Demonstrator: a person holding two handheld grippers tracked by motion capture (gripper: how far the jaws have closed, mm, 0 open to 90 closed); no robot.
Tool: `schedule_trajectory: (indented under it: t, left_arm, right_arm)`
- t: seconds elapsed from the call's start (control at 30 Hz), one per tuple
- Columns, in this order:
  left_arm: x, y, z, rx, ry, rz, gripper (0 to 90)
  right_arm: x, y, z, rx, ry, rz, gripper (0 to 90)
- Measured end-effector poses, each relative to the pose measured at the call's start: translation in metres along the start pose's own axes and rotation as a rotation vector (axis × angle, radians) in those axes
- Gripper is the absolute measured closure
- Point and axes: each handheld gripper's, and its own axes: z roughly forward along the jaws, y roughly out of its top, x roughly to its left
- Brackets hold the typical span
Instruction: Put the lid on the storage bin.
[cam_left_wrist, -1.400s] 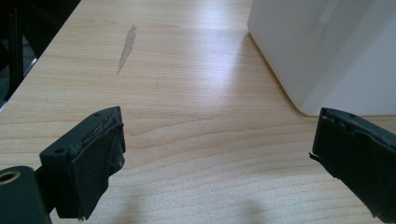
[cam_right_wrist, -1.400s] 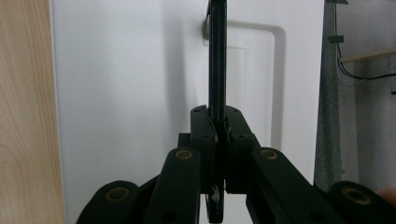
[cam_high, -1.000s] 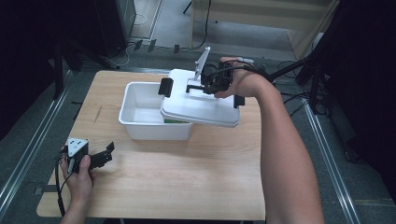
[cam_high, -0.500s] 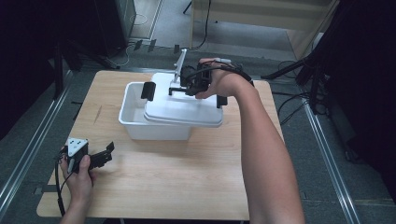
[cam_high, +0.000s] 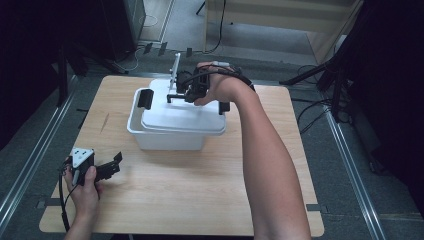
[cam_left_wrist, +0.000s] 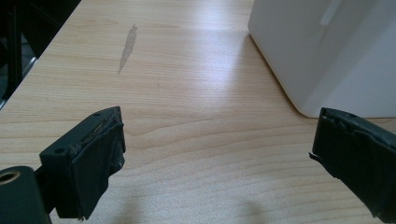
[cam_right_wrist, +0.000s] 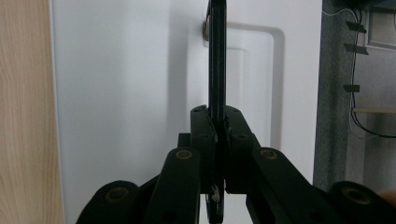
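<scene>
White plastic lid (cam_high: 182, 117) sits askew on white rectangular tub (cam_high: 150, 134); right tongs (cam_high: 172, 96) clamp lid's black handle (cam_right_wrist: 217, 60); left tongs (cam_left_wrist: 219, 163) gape empty near tub on bench (cam_high: 200, 185)

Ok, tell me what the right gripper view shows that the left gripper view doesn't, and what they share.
Right gripper view alone: the right claw shut on the thin black handle that stands up from the flat white plastic lid, and grey floor beyond the table edge.

Left gripper view alone: the left claw, jaws wide apart and holding nothing, low over the table, a grey smear on the wood, and the white plastic box seen from its side wall.

Both: the light wooden table.
</scene>
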Motion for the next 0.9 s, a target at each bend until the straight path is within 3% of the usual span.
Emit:
schedule_trajectory:
  t: [0.9]
  left_arm:
    - [0.001,0.000,0.000,0.003,-0.008,-0.002,3.2]
  right_arm:
    - [-0.004,0.040,0.032,0.008,0.037,-0.017,85.1]
